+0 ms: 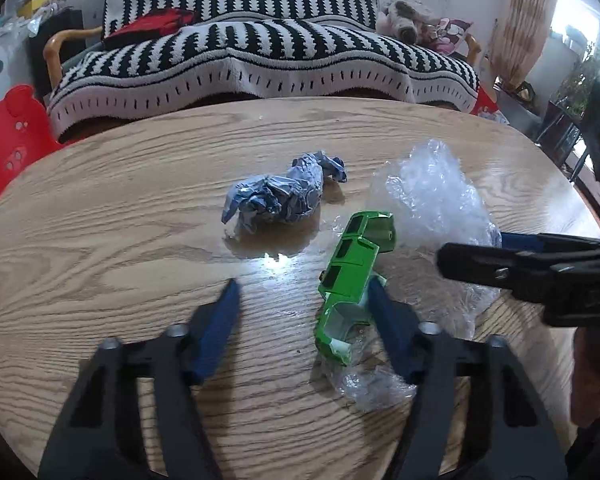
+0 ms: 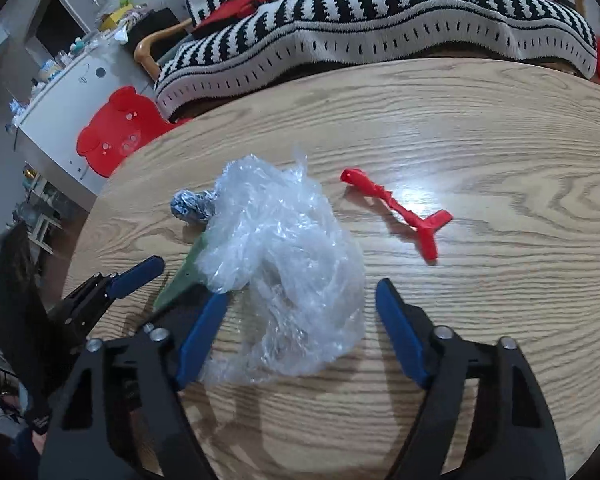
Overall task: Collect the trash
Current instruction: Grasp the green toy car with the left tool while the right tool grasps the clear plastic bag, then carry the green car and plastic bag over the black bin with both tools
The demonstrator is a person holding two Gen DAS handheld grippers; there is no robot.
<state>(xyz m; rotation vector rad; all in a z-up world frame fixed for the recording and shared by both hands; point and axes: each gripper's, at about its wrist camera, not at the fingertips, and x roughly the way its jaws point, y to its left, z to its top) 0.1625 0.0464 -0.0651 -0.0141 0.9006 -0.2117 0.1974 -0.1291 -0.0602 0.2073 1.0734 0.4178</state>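
On the round wooden table [image 1: 100, 240] lie a crumpled blue-grey foil wrapper [image 1: 280, 196], a green toy car shell [image 1: 352, 272] and a clear plastic bag [image 1: 432, 196]. My left gripper [image 1: 304, 288] is open, low over the table; its right finger lies against the car shell. My right gripper [image 2: 300, 296] is open around the near part of the plastic bag [image 2: 284, 276]; it also shows at the right of the left wrist view [image 1: 472, 256]. A red plastic piece [image 2: 396, 208] lies to the bag's right. The foil [image 2: 190, 206] and the green shell [image 2: 184, 276] peek from behind the bag.
A sofa with a black-and-white striped blanket [image 1: 260, 52] stands behind the table. A red bear-shaped chair back [image 2: 116, 128] stands at the table's left edge. A white cabinet [image 2: 64, 100] with clutter is further left.
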